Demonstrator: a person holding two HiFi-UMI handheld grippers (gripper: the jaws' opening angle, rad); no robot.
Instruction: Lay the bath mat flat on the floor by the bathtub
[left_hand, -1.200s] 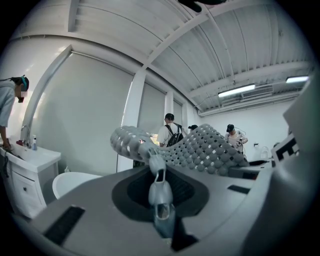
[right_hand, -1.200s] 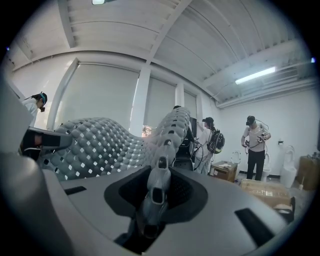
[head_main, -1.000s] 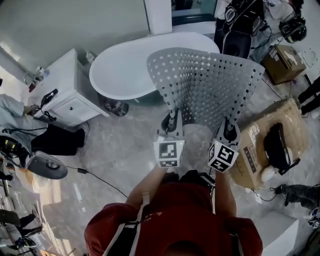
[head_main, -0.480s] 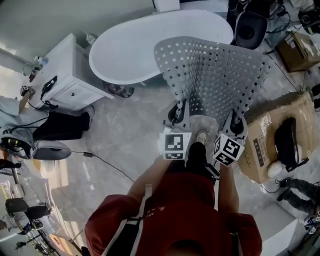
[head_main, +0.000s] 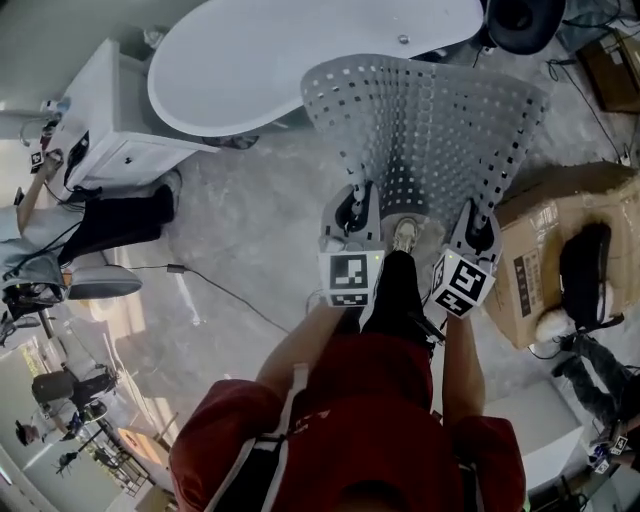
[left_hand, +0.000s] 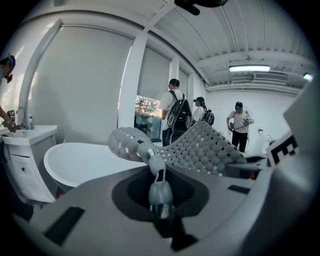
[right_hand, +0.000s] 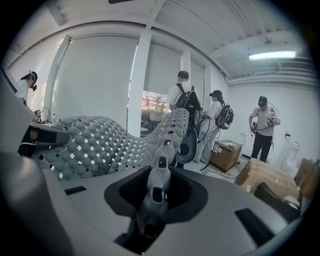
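Head view, from the left: white cabinet (head_main: 105, 125), white bathtub (head_main: 290, 60), then left gripper (head_main: 354, 205) clamped on the near edge of the grey perforated bath mat (head_main: 430, 120), held up in the air over the marble floor (head_main: 250, 230) beside the tub. Right gripper (head_main: 482, 218) pinching the same edge. Cardboard box (head_main: 535, 260) farthest right.

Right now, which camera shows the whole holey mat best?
The head view: the whole bath mat shows, spread between the left gripper and right gripper. Each gripper view shows only the corner pinched in its jaws, curling away.
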